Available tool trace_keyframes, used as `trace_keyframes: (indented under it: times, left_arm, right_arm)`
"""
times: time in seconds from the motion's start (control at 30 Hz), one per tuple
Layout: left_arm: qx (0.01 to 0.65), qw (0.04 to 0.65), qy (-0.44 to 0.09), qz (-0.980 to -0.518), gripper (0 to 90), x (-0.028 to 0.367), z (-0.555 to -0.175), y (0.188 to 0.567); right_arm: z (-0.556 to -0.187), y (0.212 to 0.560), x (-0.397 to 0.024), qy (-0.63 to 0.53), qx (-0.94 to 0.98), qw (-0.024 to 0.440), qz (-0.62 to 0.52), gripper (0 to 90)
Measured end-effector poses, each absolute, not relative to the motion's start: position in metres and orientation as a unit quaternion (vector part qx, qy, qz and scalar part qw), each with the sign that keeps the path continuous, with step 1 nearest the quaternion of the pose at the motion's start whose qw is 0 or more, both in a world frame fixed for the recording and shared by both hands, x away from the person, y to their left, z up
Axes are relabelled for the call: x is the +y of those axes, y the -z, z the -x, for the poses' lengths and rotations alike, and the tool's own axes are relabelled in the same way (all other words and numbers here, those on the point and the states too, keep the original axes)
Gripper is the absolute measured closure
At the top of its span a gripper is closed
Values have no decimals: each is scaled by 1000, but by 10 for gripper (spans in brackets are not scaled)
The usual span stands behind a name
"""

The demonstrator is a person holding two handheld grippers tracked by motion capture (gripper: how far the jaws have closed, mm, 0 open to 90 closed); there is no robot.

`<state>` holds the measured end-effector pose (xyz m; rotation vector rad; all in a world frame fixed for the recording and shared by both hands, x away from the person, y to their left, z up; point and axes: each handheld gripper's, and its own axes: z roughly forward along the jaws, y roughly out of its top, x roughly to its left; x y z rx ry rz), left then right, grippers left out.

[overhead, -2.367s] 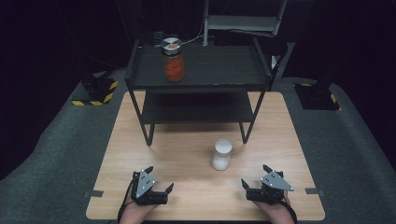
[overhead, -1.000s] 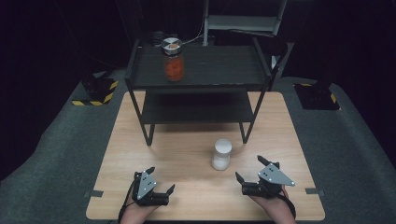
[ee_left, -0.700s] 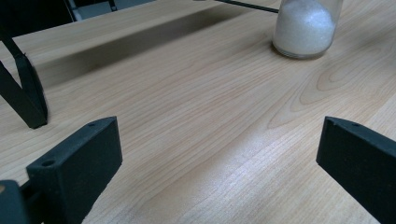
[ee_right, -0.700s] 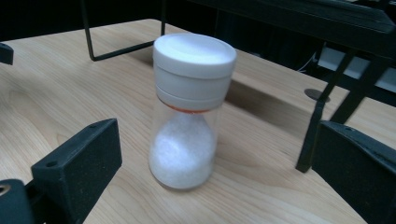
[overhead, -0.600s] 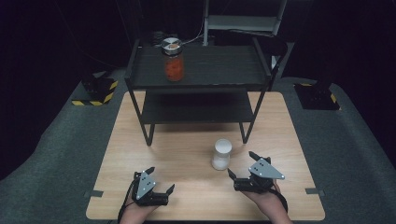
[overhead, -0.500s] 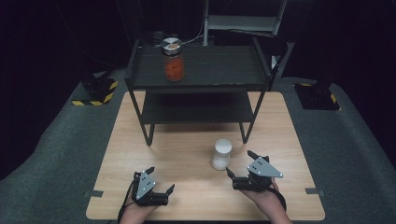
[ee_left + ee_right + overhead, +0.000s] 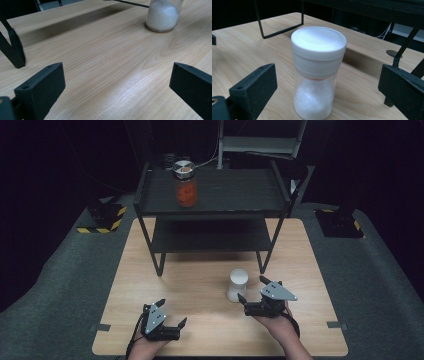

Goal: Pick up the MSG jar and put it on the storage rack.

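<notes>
Your right gripper (image 7: 250,293), jaws spread wide, lines up on the clear, white-lidded jar of white granules (image 7: 236,285) standing upright on the light wooden table (image 7: 200,285), just before the black two-tier metal shelf (image 7: 215,195). Centre the jar between the jaws and close below the lid. Your left gripper (image 7: 171,313) rests open, well apart.

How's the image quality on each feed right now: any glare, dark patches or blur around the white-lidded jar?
High view: the table is evenly lit, the surroundings fall to black, and the white-lidded jar looks soft and washed out. Left gripper view: pale sheen on the wood between the jaws, the jar cut off at the top edge. Right gripper view: the jar is sharp, its lid slightly overexposed, the shelf frame behind is dark.
</notes>
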<state>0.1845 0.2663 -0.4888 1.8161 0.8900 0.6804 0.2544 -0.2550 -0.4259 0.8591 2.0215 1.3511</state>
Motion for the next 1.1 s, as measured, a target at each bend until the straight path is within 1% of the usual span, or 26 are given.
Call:
trace_keyframes:
  times: [0.47, 0.7, 0.83, 1.1]
  left_arm:
    - [362, 482, -275, -749, 4, 267, -185, 488]
    - [360, 485, -274, -749, 5, 268, -186, 489]
    - [361, 485, -273, -748, 5, 268, -186, 488]
    - [362, 489, -269, -746, 5, 271, -187, 489]
  right_arm:
    - [-273, 427, -245, -520, 747, 264, -319, 122]
    - [-284, 435, -247, -535, 742, 243, -323, 194]
    - [-287, 443, -249, -548, 737, 239, -315, 259]
    - [-290, 454, -249, -564, 728, 234, -313, 314]
